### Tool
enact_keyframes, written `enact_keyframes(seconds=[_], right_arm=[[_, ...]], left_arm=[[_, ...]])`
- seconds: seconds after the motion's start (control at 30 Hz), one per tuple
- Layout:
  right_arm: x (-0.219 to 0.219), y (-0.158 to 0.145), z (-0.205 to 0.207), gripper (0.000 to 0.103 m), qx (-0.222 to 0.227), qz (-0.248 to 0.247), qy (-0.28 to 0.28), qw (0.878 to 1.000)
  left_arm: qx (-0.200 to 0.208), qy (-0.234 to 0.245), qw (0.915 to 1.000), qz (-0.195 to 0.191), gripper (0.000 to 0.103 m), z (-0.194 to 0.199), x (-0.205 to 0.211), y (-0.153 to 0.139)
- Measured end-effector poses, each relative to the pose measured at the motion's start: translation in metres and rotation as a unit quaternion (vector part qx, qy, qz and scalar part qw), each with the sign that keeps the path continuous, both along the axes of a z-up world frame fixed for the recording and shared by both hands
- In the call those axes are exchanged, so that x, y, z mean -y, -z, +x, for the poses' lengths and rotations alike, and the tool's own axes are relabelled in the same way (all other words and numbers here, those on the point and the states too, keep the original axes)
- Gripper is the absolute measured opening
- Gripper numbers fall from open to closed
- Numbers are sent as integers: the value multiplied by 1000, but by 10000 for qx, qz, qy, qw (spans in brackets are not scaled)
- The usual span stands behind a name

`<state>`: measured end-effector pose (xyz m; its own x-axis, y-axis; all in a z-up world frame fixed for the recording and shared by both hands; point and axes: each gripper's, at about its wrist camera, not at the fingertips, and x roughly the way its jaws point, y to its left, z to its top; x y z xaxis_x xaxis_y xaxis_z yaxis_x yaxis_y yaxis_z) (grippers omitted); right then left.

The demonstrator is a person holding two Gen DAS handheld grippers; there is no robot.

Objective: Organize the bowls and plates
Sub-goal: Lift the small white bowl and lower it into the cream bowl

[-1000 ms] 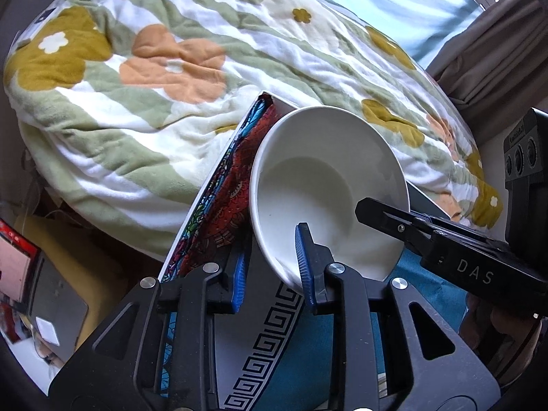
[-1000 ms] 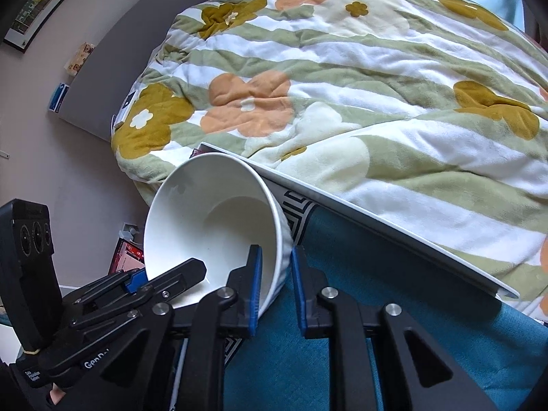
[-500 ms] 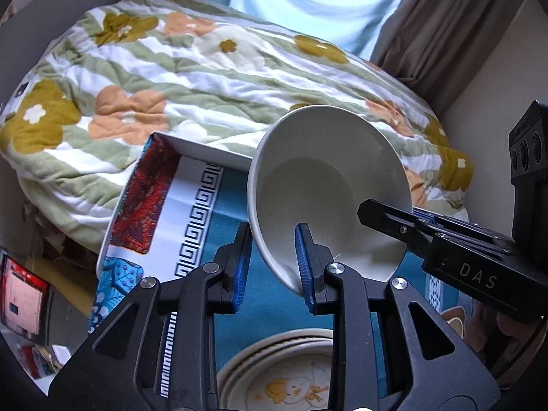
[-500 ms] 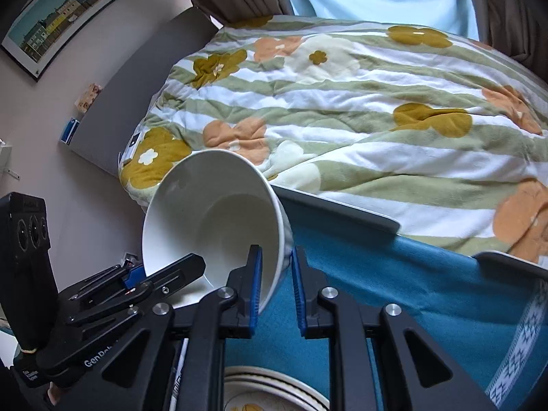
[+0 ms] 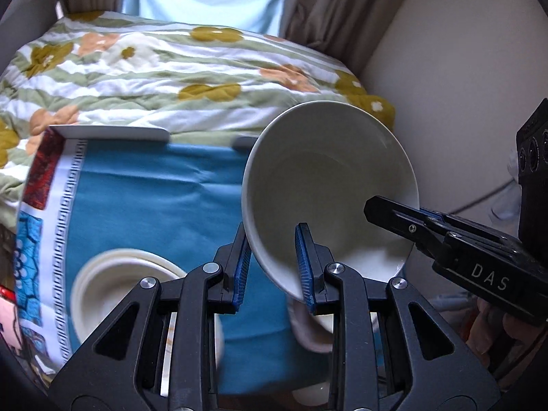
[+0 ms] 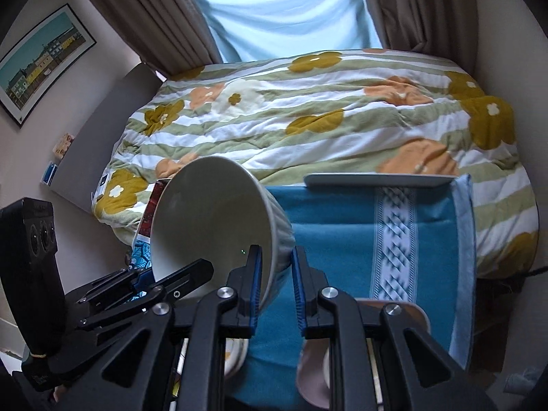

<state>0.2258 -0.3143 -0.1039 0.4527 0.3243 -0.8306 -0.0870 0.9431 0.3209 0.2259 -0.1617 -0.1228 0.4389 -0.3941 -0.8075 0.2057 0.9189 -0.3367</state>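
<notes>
**White bowl held aloft by both grippers**

Pinched at two places on its rim: white bowl (image 5: pixel 328 185), tilted with its opening toward the cameras, up in the air above the blue-clothed table (image 5: pixel 154 191). Left gripper (image 5: pixel 274 263) clamped across the near-left rim, one blue pad inside the bowl, one outside, with little gap beyond the wall's thickness. Right gripper (image 6: pixel 274 281) clamped likewise on the opposite rim, ribbed outer wall of the bowl (image 6: pixel 212 222) pressed against its outer pad; seen also in the left wrist view as a black finger (image 5: pixel 404 219) reaching into the bowl.

Below on the cloth: stack of cream plates (image 5: pixel 113 284) at left, pink bowl (image 6: pixel 315 373) at right, partly hidden by the gripper frames. Beyond the table, floral striped duvet (image 6: pixel 308 120), brown curtains (image 6: pixel 164 17), framed picture (image 6: pixel 37 58) on the wall.
</notes>
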Motion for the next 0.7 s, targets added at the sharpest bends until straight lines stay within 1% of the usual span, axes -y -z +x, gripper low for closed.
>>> enact_keyframes(seconds=[0.1,0.2,0.33,0.53,0.7], right_arm=[[25,4,-23,16,-84,-7,221,9997],[44,13,-40,16,-221,35,389,9990],[66,32,-59,16,-402,25,505,9979],[89,65,-77,16,-693,90,750,9947],[98,88,-81,16,-895,124,834,9924]], left_arm=[[-91,170,9998,-8,23,-22,32,7],[-214,221,9995,39,23,-39,50,19],[-526,344,9980,112,23,-54,69,42],[-815,630,9939,398,23,-57,94,74],[-974,785,9903,599,23,-55,99,92]])
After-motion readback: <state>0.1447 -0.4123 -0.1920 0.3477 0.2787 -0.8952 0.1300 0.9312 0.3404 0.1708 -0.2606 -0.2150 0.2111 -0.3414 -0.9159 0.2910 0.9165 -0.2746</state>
